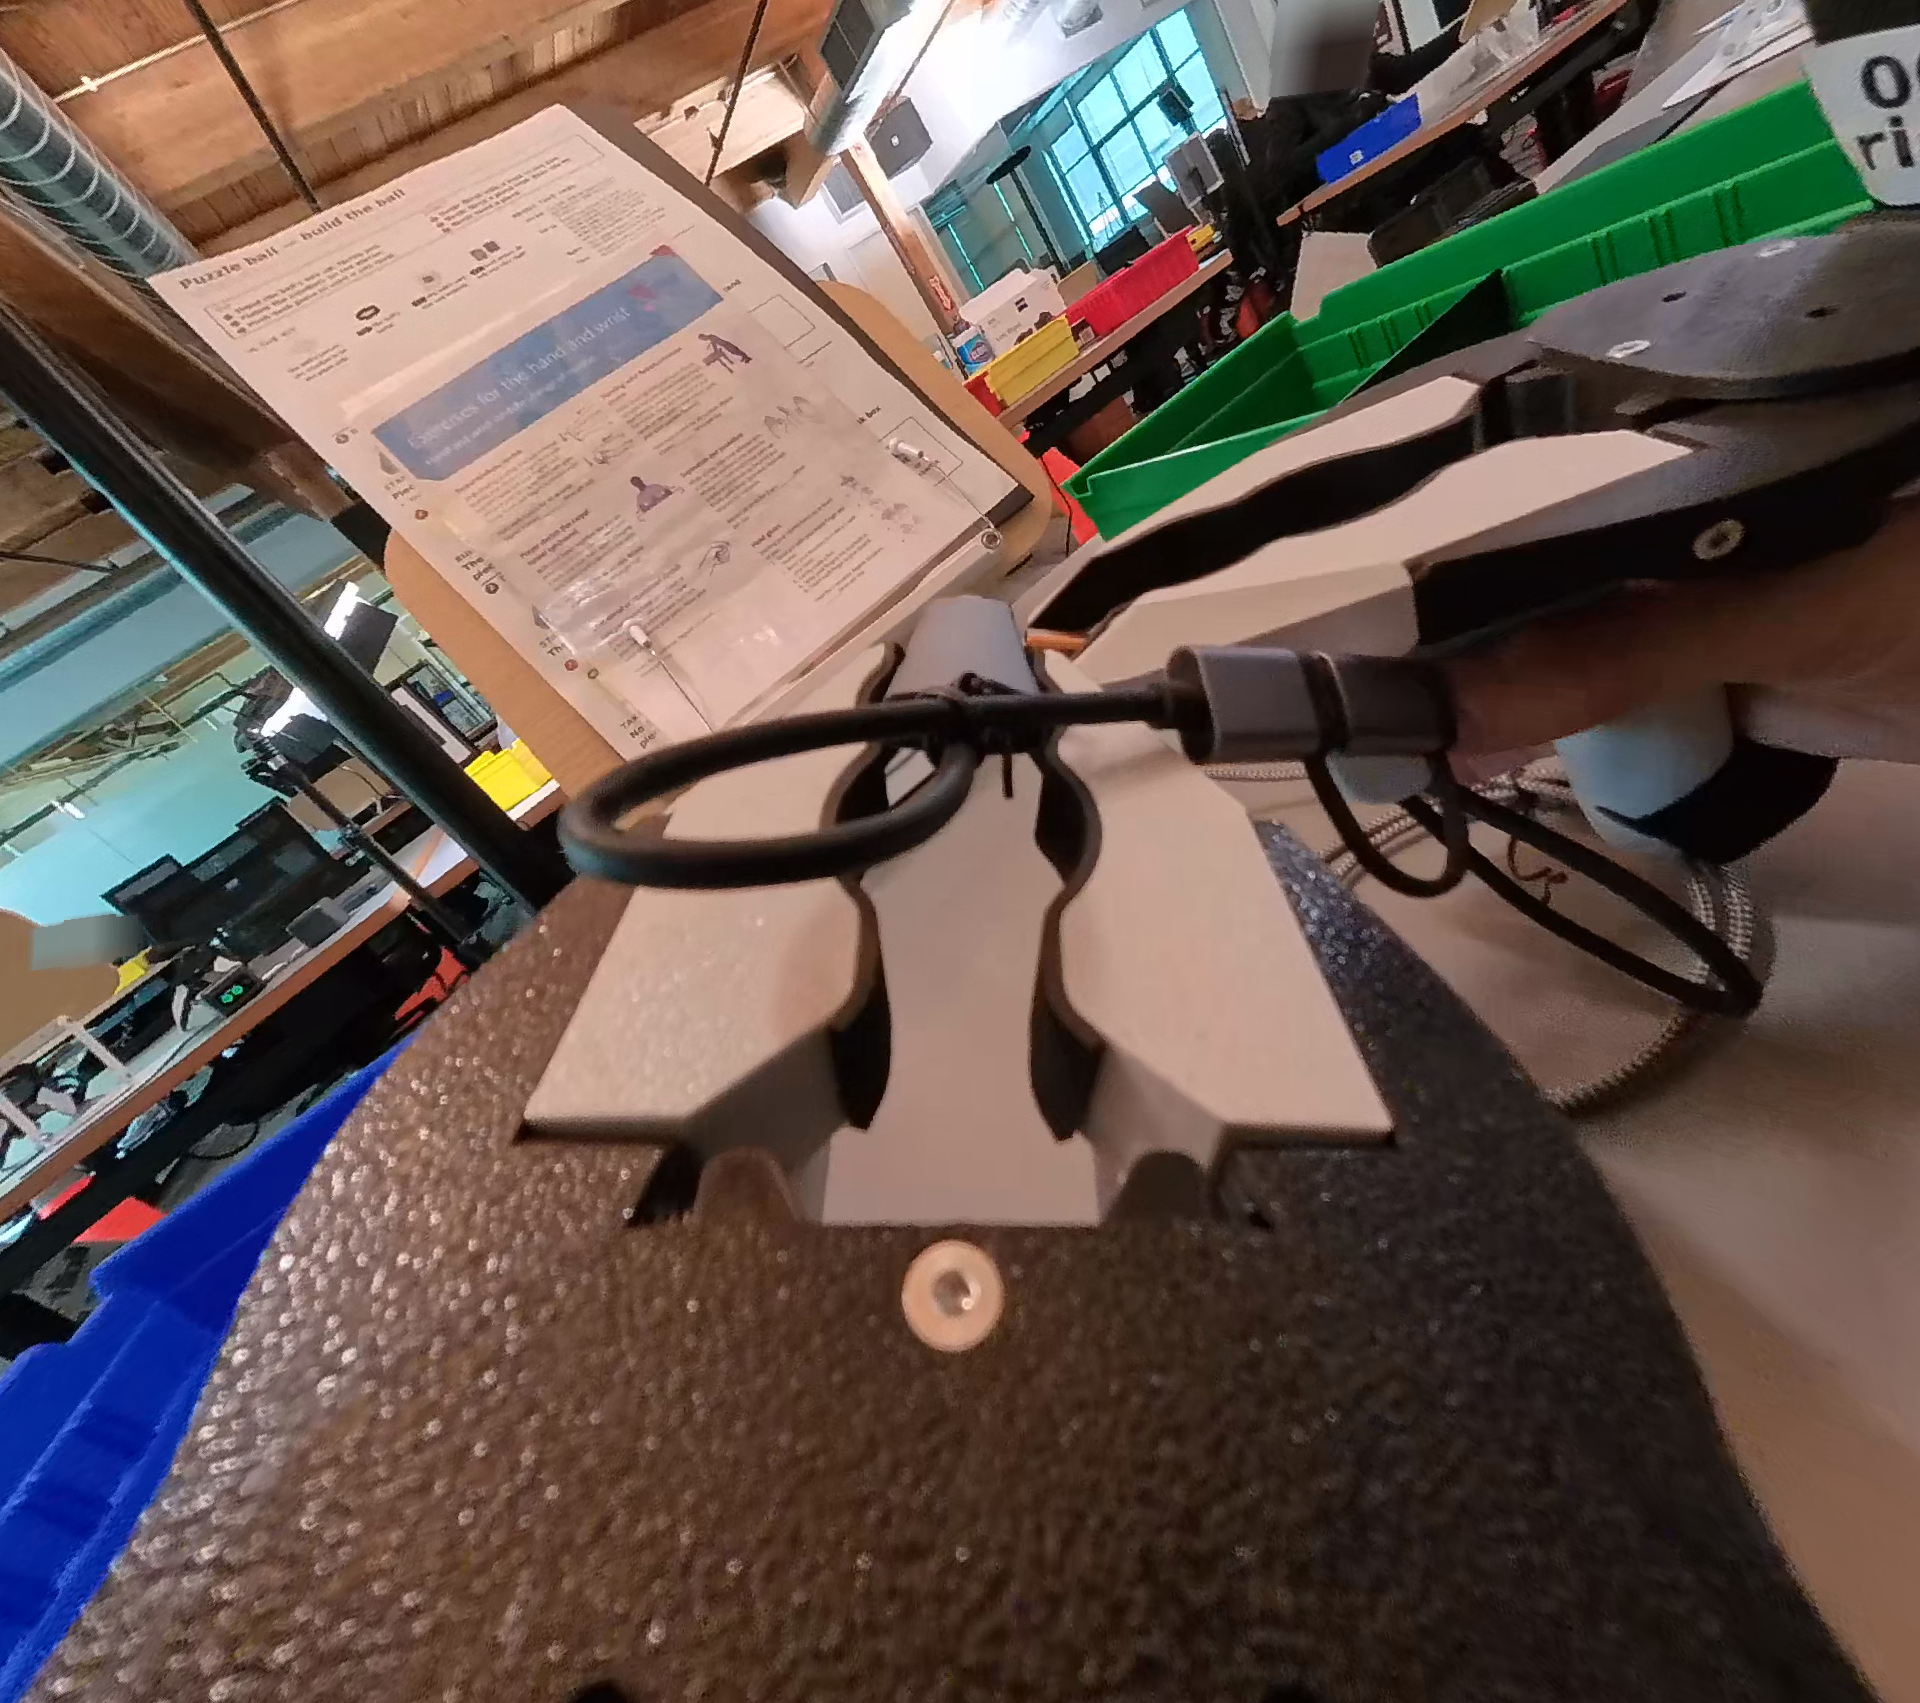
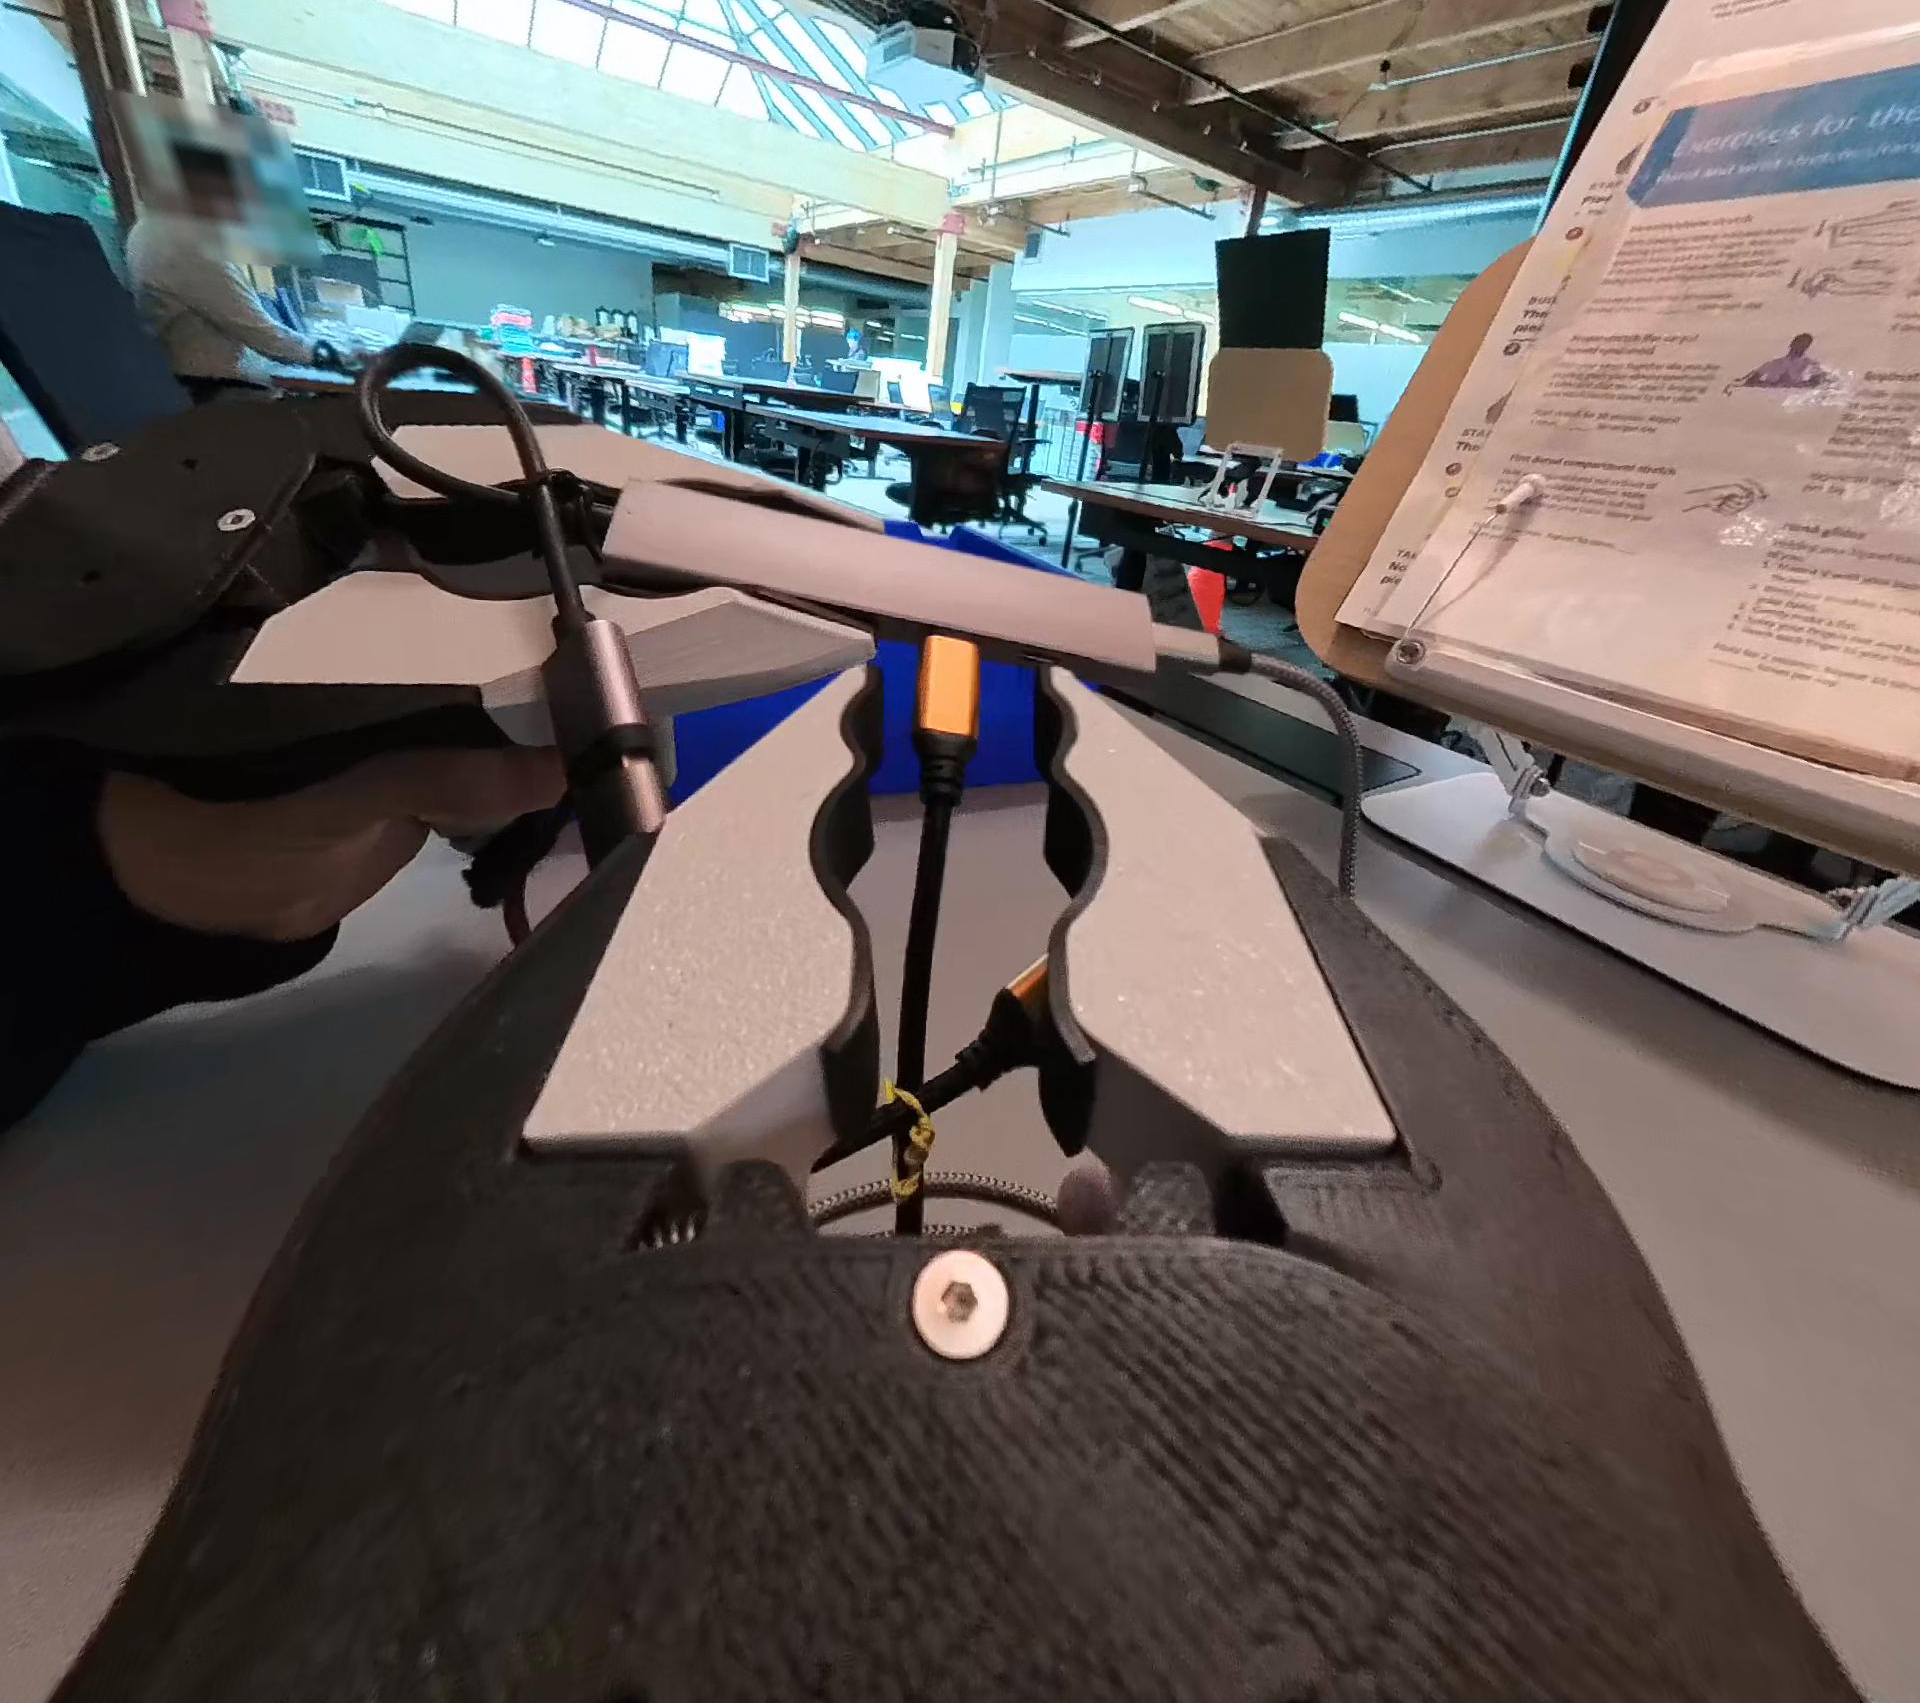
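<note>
- Left gripper (image 1: 966, 666) clamped on a flat grey hub (image 2: 883, 573); its short black pigtail (image 1: 758, 801) loops over the fingers.
- Right gripper (image 2: 951, 708) pinching the orange plug (image 2: 945, 697) of a black cable (image 2: 920, 947), plug tip touching the hub's edge.
- Braided grey cable (image 2: 1340, 749) trails from the hub to the table (image 2: 1662, 1186).
- Document stand (image 2: 1662, 427) just beside; blue bin (image 1: 125, 1341) and green bin (image 1: 1558, 251) near.

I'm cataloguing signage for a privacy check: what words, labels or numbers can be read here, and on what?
I don't transcribe writing; these bear it.
White printed sheet on the tan wooden stand: headings, small print.
Clear-sleeved sheet with blue banner clipped over it: print, drawings.
White sticker on the black right claw: cut off by the frame.
Green-lit display, far desk: too small.
</note>
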Demonstrator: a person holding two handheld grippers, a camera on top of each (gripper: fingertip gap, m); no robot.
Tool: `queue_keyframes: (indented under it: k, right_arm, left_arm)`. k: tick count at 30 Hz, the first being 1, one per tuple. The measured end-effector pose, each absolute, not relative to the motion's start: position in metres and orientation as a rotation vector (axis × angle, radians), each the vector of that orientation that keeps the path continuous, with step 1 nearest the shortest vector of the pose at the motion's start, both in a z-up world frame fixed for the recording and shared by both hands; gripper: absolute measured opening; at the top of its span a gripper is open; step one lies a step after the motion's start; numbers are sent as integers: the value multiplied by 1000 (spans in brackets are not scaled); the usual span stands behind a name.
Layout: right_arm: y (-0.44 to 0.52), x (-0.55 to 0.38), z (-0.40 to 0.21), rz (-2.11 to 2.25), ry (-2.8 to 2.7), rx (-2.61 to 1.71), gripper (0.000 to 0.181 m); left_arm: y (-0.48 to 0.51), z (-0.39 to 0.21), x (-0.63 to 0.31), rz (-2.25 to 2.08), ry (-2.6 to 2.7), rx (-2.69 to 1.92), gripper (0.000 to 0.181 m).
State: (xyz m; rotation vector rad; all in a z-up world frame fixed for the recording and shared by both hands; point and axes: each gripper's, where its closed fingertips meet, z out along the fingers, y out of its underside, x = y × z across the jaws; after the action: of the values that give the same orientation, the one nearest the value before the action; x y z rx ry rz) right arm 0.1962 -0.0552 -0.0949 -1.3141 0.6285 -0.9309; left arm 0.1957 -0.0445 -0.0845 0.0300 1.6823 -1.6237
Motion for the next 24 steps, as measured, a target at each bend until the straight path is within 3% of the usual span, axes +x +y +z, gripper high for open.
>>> queue_keyframes:
  k: [2,9,13,19,24]
  right_arm:
    - [-53,194,-95,-906,613,-1323,11]
    - [-53,195,-94,-888,634,-1359,11]
    - [-86,197,-98,-957,734,-1333,10]
    - [-110,168,-29,-1220,545,-1193,10]
    - [-156,154,11,-1499,533,-1435,10]
  left_arm:
    - [-45,-84,195,-1629,1678,36,22]
    - [-40,-80,198,-1531,1625,30,23]
    - [13,-60,249,-1620,1533,-350,21]
    - [-8,-65,225,-1636,1548,-157,23]
    - [-12,-72,225,-1645,1590,-148,22]
